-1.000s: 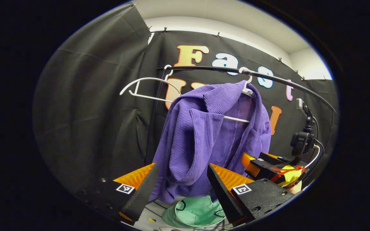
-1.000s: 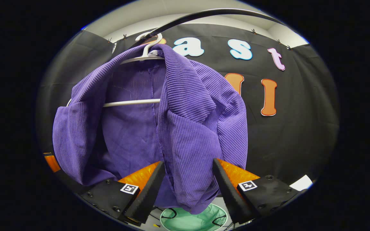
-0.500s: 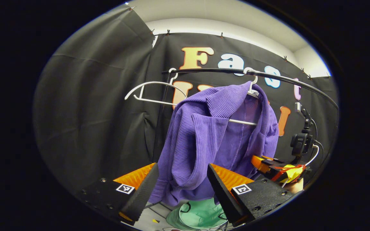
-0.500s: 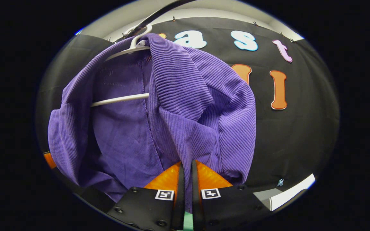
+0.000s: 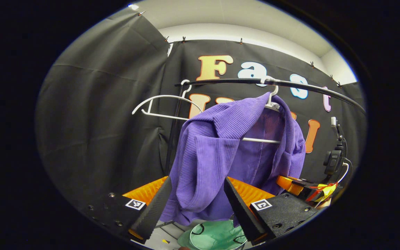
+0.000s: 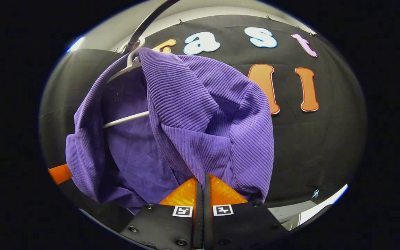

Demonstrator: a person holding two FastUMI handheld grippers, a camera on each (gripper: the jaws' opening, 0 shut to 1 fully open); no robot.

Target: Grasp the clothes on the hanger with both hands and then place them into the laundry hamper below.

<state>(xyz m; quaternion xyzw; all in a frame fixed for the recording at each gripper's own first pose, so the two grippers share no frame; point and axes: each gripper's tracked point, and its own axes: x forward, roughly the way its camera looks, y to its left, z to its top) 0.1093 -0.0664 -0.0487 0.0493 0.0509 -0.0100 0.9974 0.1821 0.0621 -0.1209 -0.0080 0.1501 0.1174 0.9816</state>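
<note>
Right gripper [image 6: 202,189] has clamped onto the purple garment [image 6: 200,114] since a second ago; the left is still waiting wide.

The garment is hanging on its white hanger [image 5: 260,140] from the black rail [image 5: 290,84], with the green laundry hamper [image 5: 217,236] sitting below. The right gripper's fingers are pinching a low fold, jaws nearly meeting. The left gripper [image 5: 194,205] is straddling the other hanging side, released, gripping nothing. The grasping step looks half done: next the left needs to close on cloth, then both lift it off.
</note>
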